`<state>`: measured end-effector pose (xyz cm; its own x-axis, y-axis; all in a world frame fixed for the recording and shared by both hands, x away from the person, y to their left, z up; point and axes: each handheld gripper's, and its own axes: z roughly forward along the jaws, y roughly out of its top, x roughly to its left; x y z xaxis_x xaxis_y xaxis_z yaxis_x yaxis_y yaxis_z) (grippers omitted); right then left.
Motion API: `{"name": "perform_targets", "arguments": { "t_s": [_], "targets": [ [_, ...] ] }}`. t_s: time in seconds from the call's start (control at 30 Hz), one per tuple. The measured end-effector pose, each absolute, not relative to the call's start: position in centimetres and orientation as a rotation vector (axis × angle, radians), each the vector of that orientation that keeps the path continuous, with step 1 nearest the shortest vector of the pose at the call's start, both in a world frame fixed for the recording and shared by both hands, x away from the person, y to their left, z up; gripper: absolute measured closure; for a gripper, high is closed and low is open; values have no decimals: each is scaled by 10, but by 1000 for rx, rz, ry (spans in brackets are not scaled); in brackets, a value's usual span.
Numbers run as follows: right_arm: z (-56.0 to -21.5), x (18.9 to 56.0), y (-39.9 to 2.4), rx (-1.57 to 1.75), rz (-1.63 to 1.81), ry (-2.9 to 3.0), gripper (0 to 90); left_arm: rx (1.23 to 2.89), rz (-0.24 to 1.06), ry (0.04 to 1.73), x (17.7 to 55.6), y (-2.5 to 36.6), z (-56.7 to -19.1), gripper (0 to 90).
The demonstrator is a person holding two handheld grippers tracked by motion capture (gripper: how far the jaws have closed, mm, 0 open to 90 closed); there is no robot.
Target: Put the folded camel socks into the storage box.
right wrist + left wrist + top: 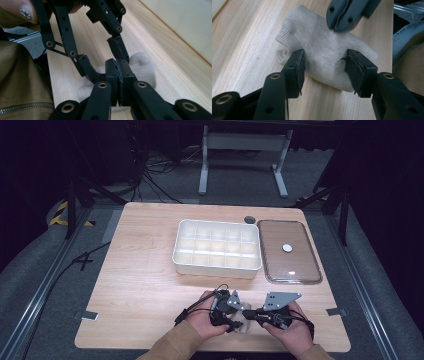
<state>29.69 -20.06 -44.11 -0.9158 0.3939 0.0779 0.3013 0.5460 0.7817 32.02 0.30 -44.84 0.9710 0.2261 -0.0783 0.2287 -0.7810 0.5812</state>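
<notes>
A pale knit cloth lies bunched on the wooden table, close to its front edge. My left gripper straddles it with its pads pressed into both sides, and the fabric narrows between them. In the high view the left gripper and the right gripper meet over the cloth. My right gripper has its jaws closed together, tips at the cloth. Whether they pinch a fold I cannot tell. From the left gripper view its closed tips hover over the cloth's far part.
A white box with several compartments stands mid-table. Its clear lid lies to the right with a small white disc on it. A dark round hole is behind. The person's tan sleeve is close by.
</notes>
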Motion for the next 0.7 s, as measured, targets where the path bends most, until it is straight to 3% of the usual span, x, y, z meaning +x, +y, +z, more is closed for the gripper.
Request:
{"name": "perform_targets", "arguments": {
  "t_s": [0.7],
  "targets": [
    [-464, 306, -204, 665, 1180, 2713, 889, 2475, -29, 347, 320, 4, -451, 498]
  ]
}}
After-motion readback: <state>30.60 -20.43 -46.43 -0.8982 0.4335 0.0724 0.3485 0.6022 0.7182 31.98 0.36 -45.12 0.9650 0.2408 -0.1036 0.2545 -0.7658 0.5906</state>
